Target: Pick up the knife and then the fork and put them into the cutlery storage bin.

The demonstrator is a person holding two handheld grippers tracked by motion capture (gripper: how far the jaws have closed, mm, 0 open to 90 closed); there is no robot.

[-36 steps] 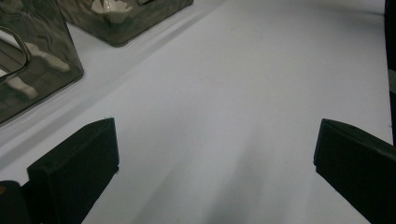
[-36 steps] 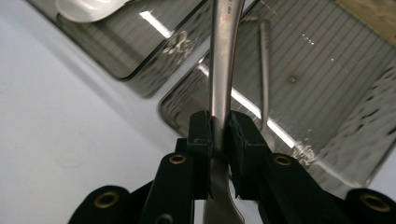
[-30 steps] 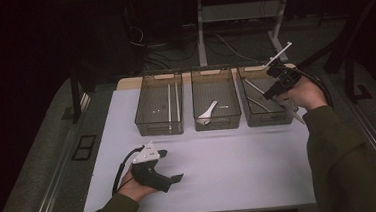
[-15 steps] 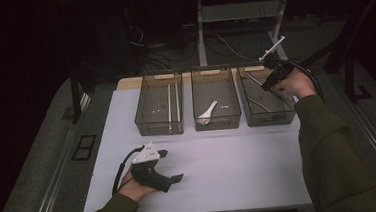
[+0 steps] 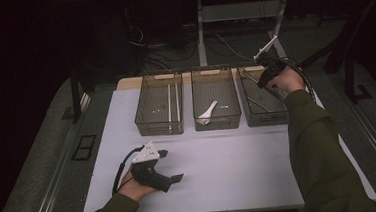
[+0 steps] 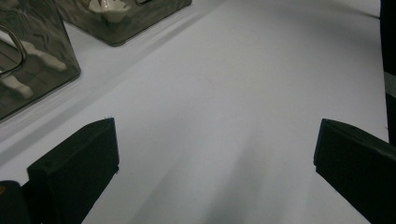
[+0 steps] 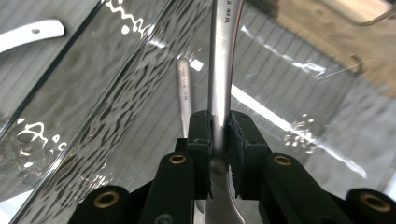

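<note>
At the upper right of the high view, the right hand-held gripper, clamped on a metal utensil, should lower it level into the right bin before opening, while the left hand-held gripper waits wide open and empty over the table.

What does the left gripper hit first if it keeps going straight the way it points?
Probably nothing soon: the left gripper stands open over bare white table. The smoky bins lie off to its left, outside that line, though depth is unclear.

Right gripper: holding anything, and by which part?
Yes: the right gripper is shut on a metal utensil, clamped on its flat handle. Which utensil cannot be told.
</note>
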